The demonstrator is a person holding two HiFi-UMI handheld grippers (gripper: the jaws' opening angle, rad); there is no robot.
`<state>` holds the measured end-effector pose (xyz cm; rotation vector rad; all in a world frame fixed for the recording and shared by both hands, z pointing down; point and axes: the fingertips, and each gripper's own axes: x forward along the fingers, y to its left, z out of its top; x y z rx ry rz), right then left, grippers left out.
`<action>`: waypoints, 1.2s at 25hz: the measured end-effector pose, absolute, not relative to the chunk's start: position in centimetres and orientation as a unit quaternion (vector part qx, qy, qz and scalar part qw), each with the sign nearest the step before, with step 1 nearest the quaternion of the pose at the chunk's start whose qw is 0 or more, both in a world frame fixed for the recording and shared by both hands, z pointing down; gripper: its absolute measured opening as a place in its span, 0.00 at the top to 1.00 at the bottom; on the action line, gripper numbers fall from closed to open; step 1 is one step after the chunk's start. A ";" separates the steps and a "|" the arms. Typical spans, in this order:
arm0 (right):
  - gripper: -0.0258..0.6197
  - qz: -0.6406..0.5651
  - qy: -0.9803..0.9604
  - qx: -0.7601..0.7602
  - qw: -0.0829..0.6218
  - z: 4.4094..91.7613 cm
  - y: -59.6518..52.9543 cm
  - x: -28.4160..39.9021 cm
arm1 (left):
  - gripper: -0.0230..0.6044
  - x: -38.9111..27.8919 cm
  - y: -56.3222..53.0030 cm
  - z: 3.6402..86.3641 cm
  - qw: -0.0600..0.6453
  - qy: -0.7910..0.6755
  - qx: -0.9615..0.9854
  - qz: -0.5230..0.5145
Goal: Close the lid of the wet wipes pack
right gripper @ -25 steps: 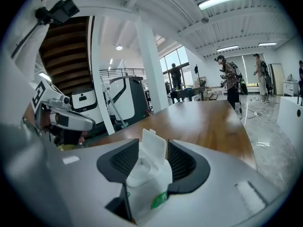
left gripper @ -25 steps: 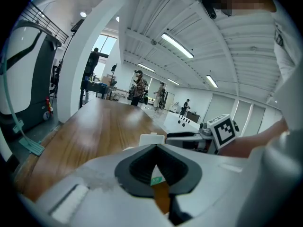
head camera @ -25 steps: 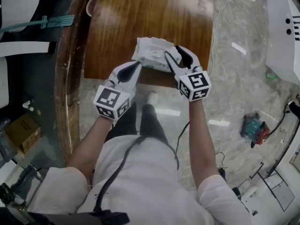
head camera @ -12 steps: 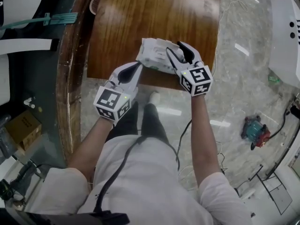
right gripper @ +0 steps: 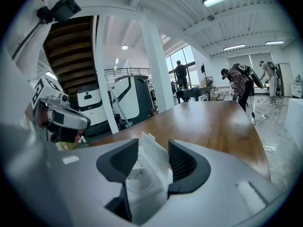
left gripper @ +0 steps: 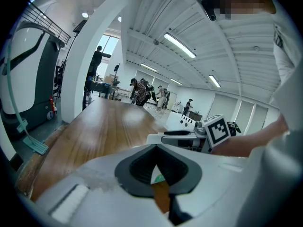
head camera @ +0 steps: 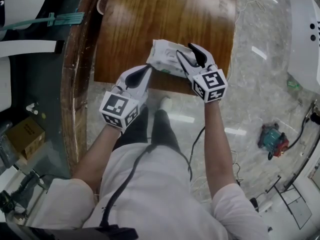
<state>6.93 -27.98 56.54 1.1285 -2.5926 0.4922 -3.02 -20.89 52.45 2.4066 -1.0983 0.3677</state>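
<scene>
The white wet wipes pack (head camera: 166, 59) lies on the wooden table (head camera: 150, 19) close to its near edge. Its lid (right gripper: 154, 159) stands up, hinged open over the round opening (right gripper: 137, 175). My right gripper (head camera: 192, 55) is open with its jaws on either side of that raised lid (head camera: 181, 54), and the pads do not press on it. To the left, my left gripper (head camera: 146, 70) is shut on the pack's near left corner. A white and green sliver of the pack (left gripper: 158, 178) shows between its pads in the left gripper view.
The table's front edge (head camera: 150, 84) runs just under both grippers, with stone floor below. A red and teal tool (head camera: 271, 138) lies on the floor at right. A cardboard box (head camera: 22, 140) sits at left. Several people stand far off (right gripper: 241, 82).
My right gripper has edged slightly forward around the raised lid. The left gripper and the pack have stayed put.
</scene>
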 end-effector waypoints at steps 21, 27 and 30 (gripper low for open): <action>0.66 0.157 -0.898 0.385 0.145 55.7 -25.3 6.3 | 0.96 -3.2 -18.6 51.3 0.224 -0.398 0.880 0.128; 0.66 0.156 -0.897 0.386 0.149 55.8 -24.6 6.1 | 0.96 -3.5 -17.9 51.2 0.223 -0.397 0.881 0.126; 0.66 0.155 -0.897 0.386 0.151 55.8 -24.4 5.9 | 0.96 -3.8 -17.7 51.2 0.223 -0.397 0.881 0.127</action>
